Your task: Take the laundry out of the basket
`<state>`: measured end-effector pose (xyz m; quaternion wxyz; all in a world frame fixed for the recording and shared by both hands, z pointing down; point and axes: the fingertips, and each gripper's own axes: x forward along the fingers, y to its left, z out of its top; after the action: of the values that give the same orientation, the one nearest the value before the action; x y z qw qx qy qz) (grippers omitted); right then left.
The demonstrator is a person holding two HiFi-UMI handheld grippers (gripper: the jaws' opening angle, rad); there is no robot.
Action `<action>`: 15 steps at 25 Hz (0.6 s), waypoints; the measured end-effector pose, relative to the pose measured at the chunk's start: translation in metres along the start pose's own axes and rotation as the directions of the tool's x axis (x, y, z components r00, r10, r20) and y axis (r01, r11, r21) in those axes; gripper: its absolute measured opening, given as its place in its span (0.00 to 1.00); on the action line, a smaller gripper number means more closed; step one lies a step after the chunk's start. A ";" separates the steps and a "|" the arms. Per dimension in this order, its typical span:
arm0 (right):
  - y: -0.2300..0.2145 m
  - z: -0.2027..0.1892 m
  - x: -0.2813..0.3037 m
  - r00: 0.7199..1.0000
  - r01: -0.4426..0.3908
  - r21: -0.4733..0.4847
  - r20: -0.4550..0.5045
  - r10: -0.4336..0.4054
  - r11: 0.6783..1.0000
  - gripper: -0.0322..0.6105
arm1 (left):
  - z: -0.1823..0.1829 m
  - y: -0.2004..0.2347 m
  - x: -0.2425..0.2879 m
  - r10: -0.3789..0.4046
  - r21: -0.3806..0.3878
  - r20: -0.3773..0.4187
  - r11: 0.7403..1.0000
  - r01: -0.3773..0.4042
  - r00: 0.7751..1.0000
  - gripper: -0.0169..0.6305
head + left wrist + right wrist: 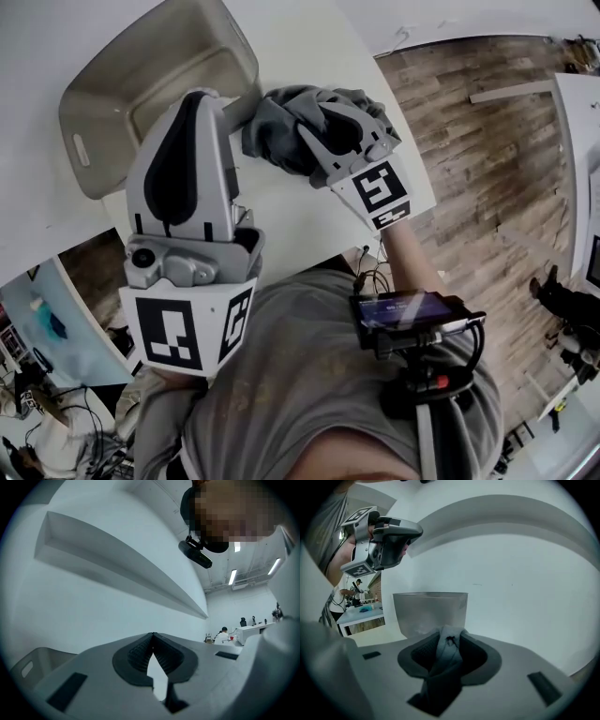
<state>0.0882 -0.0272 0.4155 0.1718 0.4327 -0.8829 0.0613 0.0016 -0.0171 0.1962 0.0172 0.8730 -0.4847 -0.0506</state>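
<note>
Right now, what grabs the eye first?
A grey garment bunched between the fingers of the right gripper, over the white table. The beige basket sits at upper left, nothing visible inside. The left gripper looms close to the head camera, fingers shut on nothing.

Left claw (153,635): jaws fully together, nothing between them, held level. Right claw (451,634): tilted slightly downward, jaws pinching a fold of grey garment (440,672); bare right forearm (410,253) extends behind it.
</note>
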 end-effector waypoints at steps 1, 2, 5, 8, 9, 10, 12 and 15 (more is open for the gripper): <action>0.001 -0.001 0.001 1.000 -0.005 0.004 -0.012 0.005 1.000 0.28 | 0.001 0.002 -0.002 0.007 -0.003 0.002 1.000 -0.007 1.000 0.04; 0.002 -0.001 0.000 1.000 -0.008 0.006 -0.022 0.008 1.000 0.30 | 0.003 0.003 -0.004 0.012 -0.005 0.006 1.000 -0.012 1.000 0.04; 0.003 0.000 -0.005 0.999 -0.004 0.004 -0.049 0.004 1.000 0.39 | 0.009 0.005 -0.011 0.026 -0.010 0.024 1.000 -0.025 0.999 0.04; 0.002 0.002 -0.017 0.998 0.009 0.016 -0.056 -0.008 1.000 0.45 | 0.015 0.003 -0.019 0.032 -0.011 0.044 0.999 -0.032 0.998 0.04; 0.002 0.004 -0.023 0.999 0.015 0.024 -0.050 -0.014 1.000 0.45 | 0.018 0.003 -0.022 0.032 -0.011 0.051 0.999 -0.032 0.998 0.04; 0.002 0.008 -0.028 0.999 0.021 0.031 -0.039 -0.019 0.999 0.45 | 0.021 0.002 -0.026 0.032 -0.011 0.058 0.999 -0.032 0.998 0.04; 0.002 0.020 -0.039 1.000 0.030 0.047 -0.003 -0.030 0.998 0.45 | 0.027 0.001 -0.033 0.033 -0.009 0.076 0.999 -0.032 0.997 0.04; 0.005 0.050 -0.054 0.997 0.040 0.049 0.071 -0.043 0.998 0.44 | 0.037 -0.001 -0.045 0.036 -0.002 0.105 0.999 -0.036 0.994 0.04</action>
<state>0.1022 0.0029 0.3501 0.1307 0.4568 -0.8777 0.0629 -0.0249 0.0218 0.1627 -0.0073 0.8602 -0.5008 -0.0961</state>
